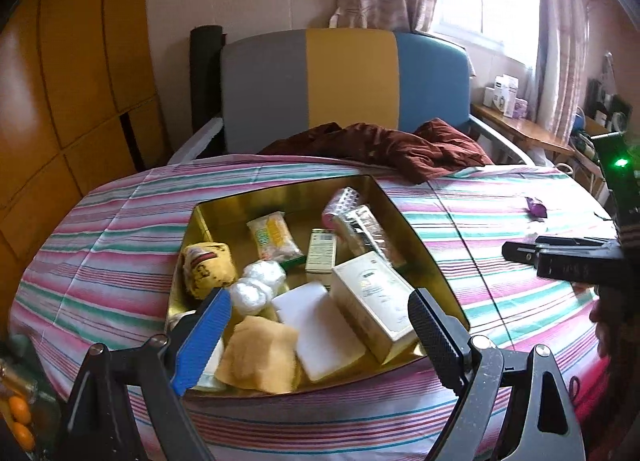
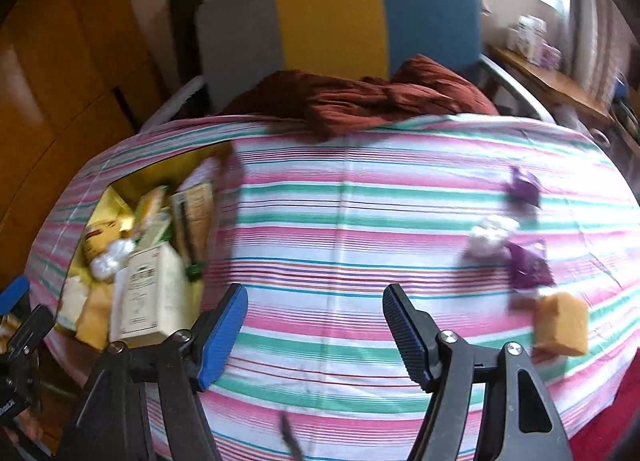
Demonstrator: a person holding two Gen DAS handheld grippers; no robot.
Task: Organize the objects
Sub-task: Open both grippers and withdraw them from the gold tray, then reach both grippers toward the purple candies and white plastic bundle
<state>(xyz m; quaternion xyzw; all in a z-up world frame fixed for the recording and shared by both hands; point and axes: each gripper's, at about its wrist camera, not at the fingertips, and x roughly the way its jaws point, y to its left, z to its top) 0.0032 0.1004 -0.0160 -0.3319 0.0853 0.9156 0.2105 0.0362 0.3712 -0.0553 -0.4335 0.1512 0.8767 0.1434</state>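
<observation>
- Gold tin point(image 1: 400, 197): glossy, mirror-like metal walls.
- Striped bedsheet point(image 2: 340, 221): matt woven cloth.
- Wardrobe point(image 1: 60, 81): glossy varnished wood.
- Left tongs' pads point(image 1: 202, 341): ribbed matt plastic.
- Brown garment point(image 1: 380, 145): soft, crumpled cloth.

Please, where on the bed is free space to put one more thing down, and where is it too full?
Free: the wide striped sheet between the gold box and the purple packets, in front of the brown cloth. Crowded: the gold box is packed, with a little bare floor near its far wall only. The right side holds the packets, a white wad and an orange block.
</observation>
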